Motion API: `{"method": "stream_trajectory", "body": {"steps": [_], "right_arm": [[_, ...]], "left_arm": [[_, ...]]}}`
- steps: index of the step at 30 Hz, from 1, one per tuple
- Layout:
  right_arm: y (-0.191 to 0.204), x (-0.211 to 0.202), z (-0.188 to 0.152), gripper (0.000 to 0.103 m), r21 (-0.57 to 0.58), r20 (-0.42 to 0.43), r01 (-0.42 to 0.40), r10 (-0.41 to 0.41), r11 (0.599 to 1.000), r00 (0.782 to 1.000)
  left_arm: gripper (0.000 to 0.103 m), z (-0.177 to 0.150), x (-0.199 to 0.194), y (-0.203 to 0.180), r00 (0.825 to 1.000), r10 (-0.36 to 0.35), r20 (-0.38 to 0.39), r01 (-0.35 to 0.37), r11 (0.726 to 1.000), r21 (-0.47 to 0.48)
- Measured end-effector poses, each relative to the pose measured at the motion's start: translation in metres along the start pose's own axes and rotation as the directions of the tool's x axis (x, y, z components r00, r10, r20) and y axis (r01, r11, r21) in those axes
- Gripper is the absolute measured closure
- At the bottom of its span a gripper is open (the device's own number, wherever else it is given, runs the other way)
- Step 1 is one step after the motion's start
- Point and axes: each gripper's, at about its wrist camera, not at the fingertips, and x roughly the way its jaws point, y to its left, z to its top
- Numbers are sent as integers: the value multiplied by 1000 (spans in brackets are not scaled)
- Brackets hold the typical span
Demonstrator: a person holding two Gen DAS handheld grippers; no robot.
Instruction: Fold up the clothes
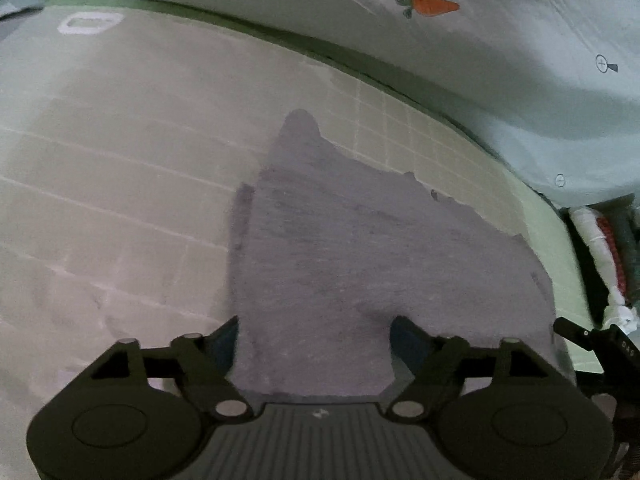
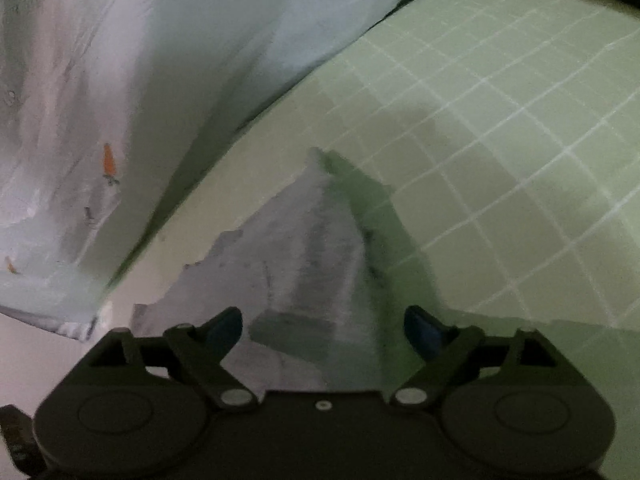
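In the left wrist view, a white outlined rectangle point(image 1: 90, 23) is printed near the far left corner of the green grid mat point(image 1: 120, 160). The left gripper point(image 1: 314, 338) hovers low over the mat with its fingers spread wide apart and nothing clamped between them. A grey cloth point(image 1: 360, 248) lies flat on the mat straight ahead of it, reaching back between the fingers, with a ragged edge on its right side. Beyond the mat's far edge lies a pale sheet point(image 1: 520, 60) with a carrot print point(image 1: 434, 4). At the far right edge, part of a black tool pokes in.

In the right wrist view, the same pale sheet point(image 2: 180, 60) fills the left. The right gripper point(image 2: 322, 326) also stands wide apart, empty, above the grey cloth point(image 2: 288, 256), which looks folded to a point and blurred. The grid mat point(image 2: 500, 140) spreads to the right.
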Motion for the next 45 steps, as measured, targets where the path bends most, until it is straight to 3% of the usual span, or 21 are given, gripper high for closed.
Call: {"method": "stream_trajectory", "body": {"steps": [2,5,6,7,8,10,13,16,19,23,27,30,34,37,41,45], "right_arm": [[-2,6,1,2,21,-10,-39,39,999,999],[2,6,-6,0,32,-20,-74,75,997,997],[6,3,-10,0,27,-22,-78,79,997,997],[10,0,-15,1,23,-25,-82,82,996,996],[13,-3,-20,6,18,-27,-85,86,996,996],[21,-9,-29,52,9,-31,-92,93,996,995],[33,-19,-43,59,-4,-38,-103,103,995,994],[44,-28,-56,60,-18,-45,-114,113,993,993],[45,-55,-68,60,-3,-20,-122,122,993,992],[34,-120,-80,60,41,97,-113,108,993,989],[24,-182,-91,60,55,219,-68,55,996,974],[11,-228,-96,60,77,300,-28,4,997,954],[-13,-287,-89,60,67,399,22,-47,998,916],[-41,-325,-69,60,44,445,31,-48,999,894],[-85,-360,-15,60,-40,471,40,-17,998,882],[-122,-404,55,60,-161,483,39,44,986,874]], "left_arm": [[18,0,6,4,999,-49,-11,48,998,-33],[18,0,12,8,992,-124,-11,122,989,-85],[22,-1,13,5,993,-118,-11,116,990,-80],[37,-2,14,2,994,-110,-11,109,991,-74],[54,-4,14,-2,994,-105,-10,105,993,-61],[64,-11,11,-9,995,-97,2,97,994,-58],[71,-21,-6,-17,993,-110,36,112,993,-46],[73,-36,-31,-25,983,-178,51,180,983,-40],[73,-53,-58,-44,973,-221,61,219,975,39],[73,-67,-80,-70,947,-315,62,305,943,131],[73,-79,-89,-105,910,-414,25,401,893,204],[73,-88,-95,-138,880,-475,-20,464,850,249],[73,-103,-93,-194,829,-555,-71,546,773,323],[73,-118,-91,-242,801,-594,-70,577,736,354],[73,-140,-84,-316,779,-626,-15,577,708,407],[73,-149,-77,-389,753,-654,77,583,716,385]]}}
